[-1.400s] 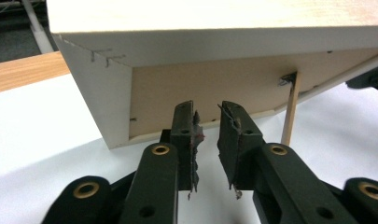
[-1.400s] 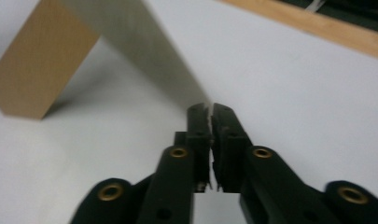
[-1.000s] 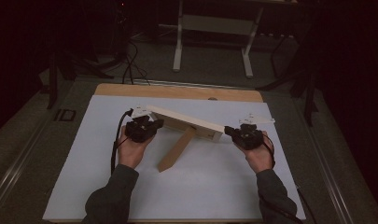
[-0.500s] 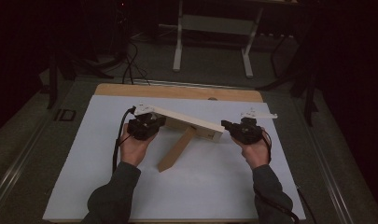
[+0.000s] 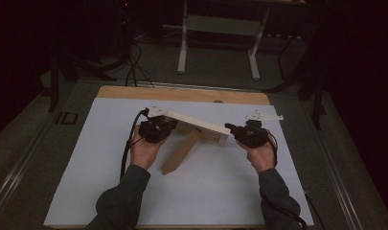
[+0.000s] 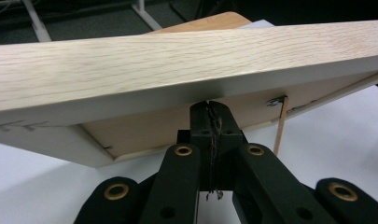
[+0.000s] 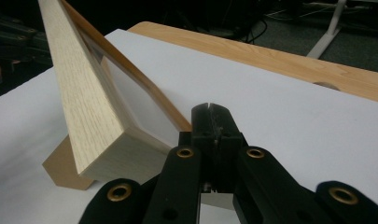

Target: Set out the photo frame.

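On the table [image 5: 110, 93], a white sheet [image 5: 105, 182] covered nearly the whole top; bare wood strip showed at 12 o'clock. Frame [image 5: 196, 125] stood mid-sheet, tilted, long edge running from 10 toward 3 o'clock, propped on its brown stand [image 5: 181, 152], which angled down toward 7 o'clock and touched the sheet. Left gripper [image 5: 164, 125] sat at the frame's 9 o'clock end, jaws together, tips tucked against the underside of the frame edge, not clamped on it. Right gripper [image 5: 233, 130] sat at the 3 o'clock end, jaws together too, tips just beside the frame's corner; contact unclear. Left gripper view: wood-grain edge [image 6: 186, 60] overhead, backing board [image 6: 144, 128] behind the tips. Right gripper view: frame corner [image 7: 107, 154] at 9 o'clock of the tips.
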The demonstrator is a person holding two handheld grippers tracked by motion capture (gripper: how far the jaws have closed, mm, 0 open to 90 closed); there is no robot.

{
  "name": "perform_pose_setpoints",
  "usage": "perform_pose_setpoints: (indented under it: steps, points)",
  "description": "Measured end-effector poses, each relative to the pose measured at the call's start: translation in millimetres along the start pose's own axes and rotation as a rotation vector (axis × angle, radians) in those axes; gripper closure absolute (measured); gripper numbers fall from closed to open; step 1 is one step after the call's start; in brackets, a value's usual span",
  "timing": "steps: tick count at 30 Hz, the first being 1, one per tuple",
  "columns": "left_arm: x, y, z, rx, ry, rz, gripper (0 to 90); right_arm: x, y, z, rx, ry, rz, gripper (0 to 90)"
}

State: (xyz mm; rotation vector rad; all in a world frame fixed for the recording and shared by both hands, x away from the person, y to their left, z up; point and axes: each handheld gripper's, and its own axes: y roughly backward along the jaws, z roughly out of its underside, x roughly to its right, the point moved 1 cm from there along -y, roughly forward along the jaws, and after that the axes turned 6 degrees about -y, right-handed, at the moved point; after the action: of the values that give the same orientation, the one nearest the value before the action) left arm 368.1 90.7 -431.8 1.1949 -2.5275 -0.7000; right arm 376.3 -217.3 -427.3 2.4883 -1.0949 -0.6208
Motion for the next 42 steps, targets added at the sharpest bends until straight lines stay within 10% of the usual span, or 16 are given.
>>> perform_pose_setpoints:
  steps: [42]
  points:
    - [45.9,-25.8,-12.4,-0.030,-0.114,0.050,89.3,-21.8,-2.3,2.9,-0.054,0.080,-0.078,89.9]
